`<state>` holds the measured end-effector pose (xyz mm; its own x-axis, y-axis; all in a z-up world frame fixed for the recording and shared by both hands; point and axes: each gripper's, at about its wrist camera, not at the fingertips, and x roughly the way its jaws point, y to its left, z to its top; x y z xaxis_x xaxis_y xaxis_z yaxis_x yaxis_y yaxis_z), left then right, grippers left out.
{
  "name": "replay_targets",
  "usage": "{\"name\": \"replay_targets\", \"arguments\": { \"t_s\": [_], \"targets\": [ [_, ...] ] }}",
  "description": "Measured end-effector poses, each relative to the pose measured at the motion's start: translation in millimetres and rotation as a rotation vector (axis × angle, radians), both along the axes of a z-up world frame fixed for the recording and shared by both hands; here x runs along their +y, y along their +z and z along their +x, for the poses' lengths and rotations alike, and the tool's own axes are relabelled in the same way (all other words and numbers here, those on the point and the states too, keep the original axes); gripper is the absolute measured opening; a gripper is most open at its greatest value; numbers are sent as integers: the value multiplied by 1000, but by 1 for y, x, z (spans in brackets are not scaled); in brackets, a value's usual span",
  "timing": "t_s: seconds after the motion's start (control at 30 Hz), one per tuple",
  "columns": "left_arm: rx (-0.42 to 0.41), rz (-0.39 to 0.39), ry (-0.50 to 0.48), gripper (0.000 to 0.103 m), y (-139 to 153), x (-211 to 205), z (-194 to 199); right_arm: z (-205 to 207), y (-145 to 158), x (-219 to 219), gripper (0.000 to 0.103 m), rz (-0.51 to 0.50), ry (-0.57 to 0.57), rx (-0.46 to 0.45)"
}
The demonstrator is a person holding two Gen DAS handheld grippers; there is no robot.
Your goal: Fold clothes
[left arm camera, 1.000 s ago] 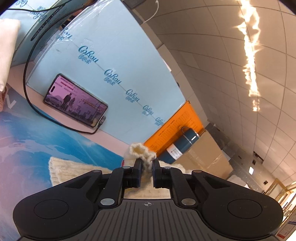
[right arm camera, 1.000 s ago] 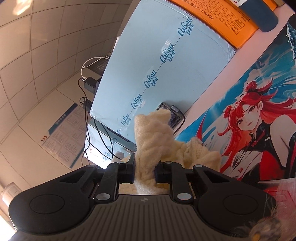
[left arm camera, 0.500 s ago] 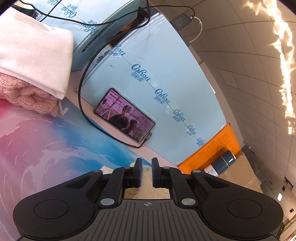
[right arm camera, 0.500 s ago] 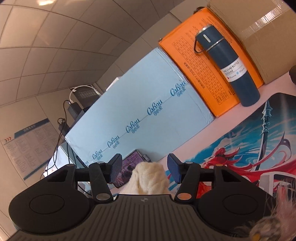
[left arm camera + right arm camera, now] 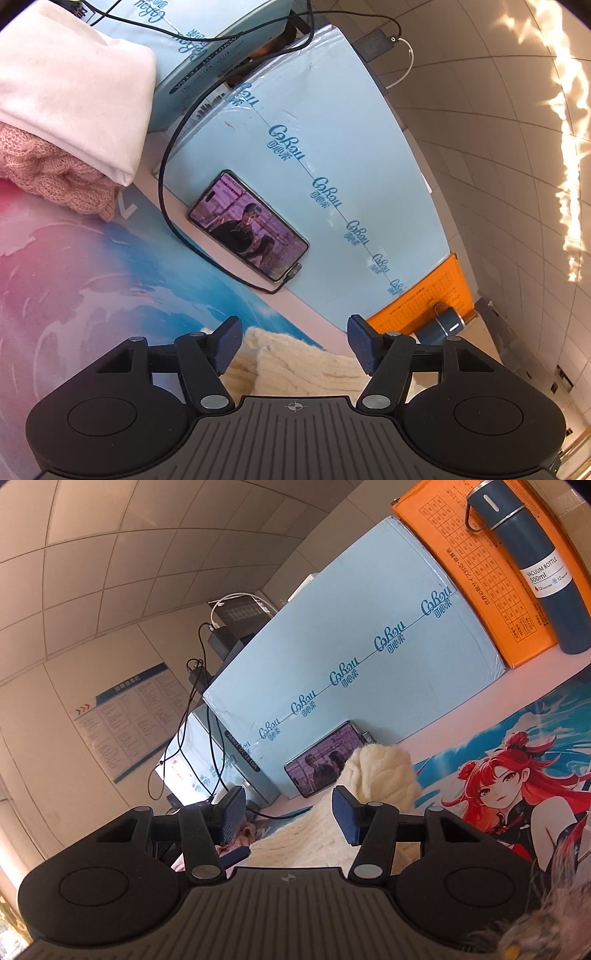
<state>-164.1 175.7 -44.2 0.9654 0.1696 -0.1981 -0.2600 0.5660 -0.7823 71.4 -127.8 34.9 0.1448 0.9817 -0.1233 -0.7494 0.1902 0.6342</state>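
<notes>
Cream knit sweater on printed mat, both grippers' fingers spread, phone beyond, folded stack left

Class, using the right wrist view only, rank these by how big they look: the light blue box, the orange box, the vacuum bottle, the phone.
1. light blue box
2. orange box
3. vacuum bottle
4. phone, partly hidden by the cream sweater

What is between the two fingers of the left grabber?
In the left wrist view, the cream knit sweater lies under the open left gripper, untouched.
</notes>
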Motion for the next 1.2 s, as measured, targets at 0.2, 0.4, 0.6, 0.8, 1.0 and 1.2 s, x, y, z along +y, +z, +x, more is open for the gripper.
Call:
{"name": "replay_targets", "arguments": {
  "t_s": [0.2,0.4,0.6,0.8,1.0,1.2],
  "targets": [
    [-63,-94,-52,73,-6,4,1,12,-22,19,43,-237,-117,80],
    [-97,-133,-122,85,-9,3,7,18,-30,17,43,-218,-113,141],
    [-61,-171,-105,86,-14,7,10,19,-27,17,44,-211,-110,150],
    [-62,-88,-286,103,-7,-2,31,18,-26,17,47,-208,-105,150],
    [50,11,-307,92,-8,-7,47,16,-24,15,52,-189,-107,150],
    [176,224,-250,8,-2,-24,46,-1,-7,-1,69,-106,-231,15]
  ]
}}
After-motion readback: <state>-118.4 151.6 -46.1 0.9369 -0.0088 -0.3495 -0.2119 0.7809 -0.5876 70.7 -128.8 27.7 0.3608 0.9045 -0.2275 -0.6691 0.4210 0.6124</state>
